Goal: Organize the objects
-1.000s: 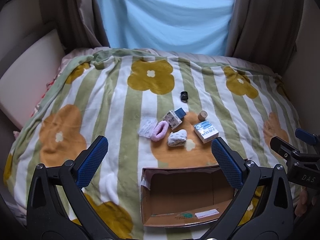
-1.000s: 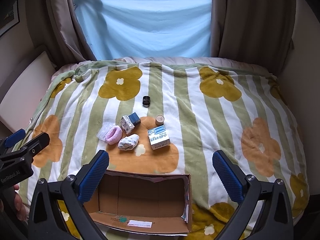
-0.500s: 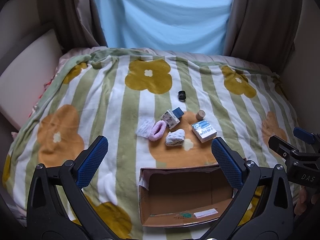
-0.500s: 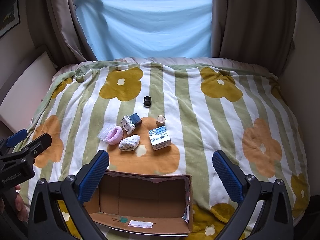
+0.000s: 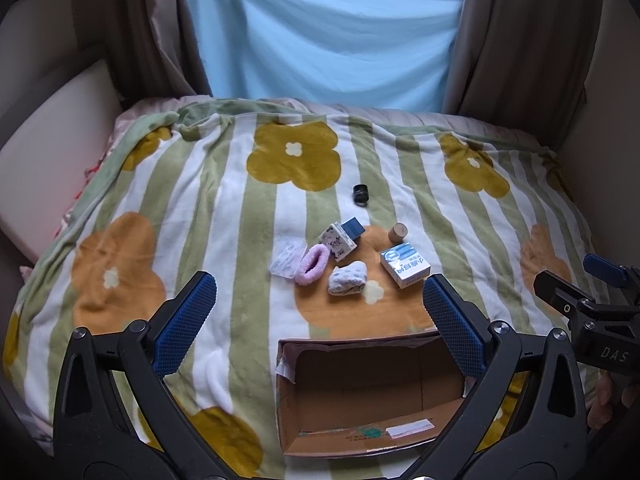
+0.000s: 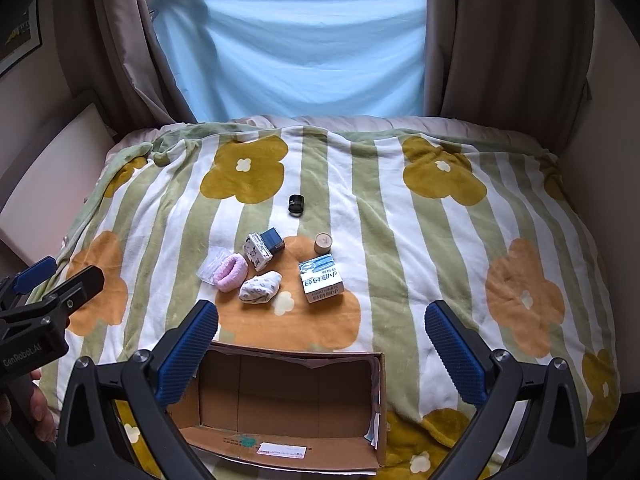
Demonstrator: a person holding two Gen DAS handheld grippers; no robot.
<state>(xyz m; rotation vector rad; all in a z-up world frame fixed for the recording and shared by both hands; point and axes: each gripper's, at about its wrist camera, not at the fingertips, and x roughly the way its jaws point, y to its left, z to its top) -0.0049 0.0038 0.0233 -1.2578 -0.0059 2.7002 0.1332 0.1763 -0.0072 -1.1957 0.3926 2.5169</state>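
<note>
I'm at the start, both my left gripper (image 5: 320, 320) and right gripper (image 6: 322, 338) spread and empty above the cardboard box (image 6: 288, 396); next I'd reach for the milk carton (image 6: 321, 278).

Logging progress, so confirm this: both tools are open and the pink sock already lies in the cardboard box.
Wrong on one point. The pink sock lies on the blanket, beyond the box, which holds none of the loose items, as the right wrist view shows. Both the left tool and right tool are open.
</note>
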